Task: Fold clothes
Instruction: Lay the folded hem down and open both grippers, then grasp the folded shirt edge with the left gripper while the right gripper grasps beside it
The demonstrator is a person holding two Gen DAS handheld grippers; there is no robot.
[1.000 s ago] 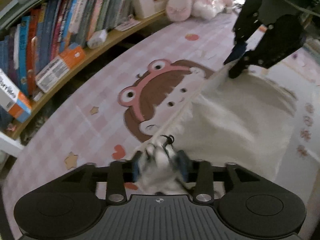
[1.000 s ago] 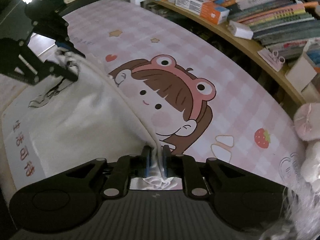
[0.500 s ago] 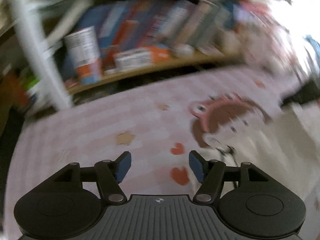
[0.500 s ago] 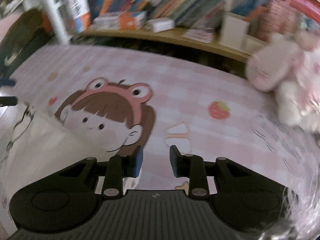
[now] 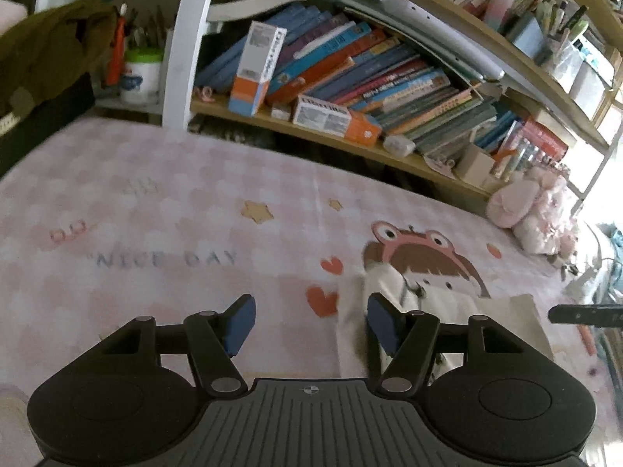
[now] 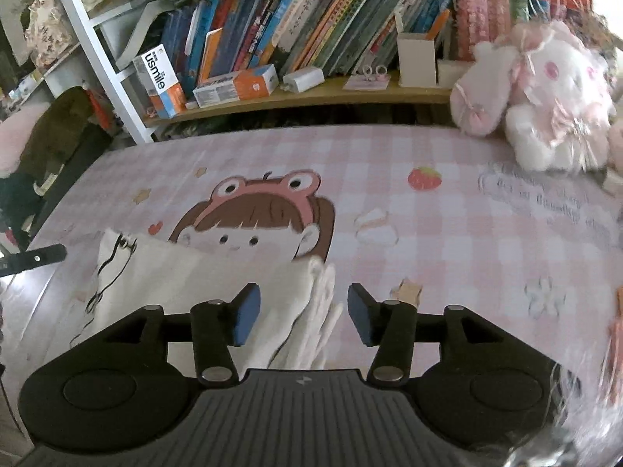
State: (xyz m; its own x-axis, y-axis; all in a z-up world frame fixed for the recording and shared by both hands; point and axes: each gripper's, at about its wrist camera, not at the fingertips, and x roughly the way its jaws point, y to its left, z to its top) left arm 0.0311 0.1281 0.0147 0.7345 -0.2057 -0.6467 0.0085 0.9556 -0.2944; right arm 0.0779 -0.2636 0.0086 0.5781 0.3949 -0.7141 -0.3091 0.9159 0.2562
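Note:
A white garment (image 6: pixel 175 272) with a black line drawing lies folded on the pink checked bed sheet (image 6: pixel 447 233). My right gripper (image 6: pixel 303 311) hovers over its right corner. The jaws are opening, and the layered corner (image 6: pixel 317 292) lies loose between the blue pads without being pressed. In the left wrist view the same garment (image 5: pixel 467 311) lies at the lower right. My left gripper (image 5: pixel 310 321) stands open over bare sheet just left of it, with the cloth's left edge behind the right finger (image 5: pixel 381 325). Each view catches a dark finger of the other gripper at its edge.
A low wooden shelf (image 6: pixel 311 95) packed with books and boxes runs along the far side of the bed. Pink and white plush toys (image 6: pixel 545 89) sit at the far right. A dark bag (image 5: pixel 43 78) rests at the far left beside a white post (image 5: pixel 183 39).
Both grippers were shut on the garment's edge a second ago. Both have let go, opened and rolled level, pulling back so the shelf fills the top of each view. The garment lies flat.

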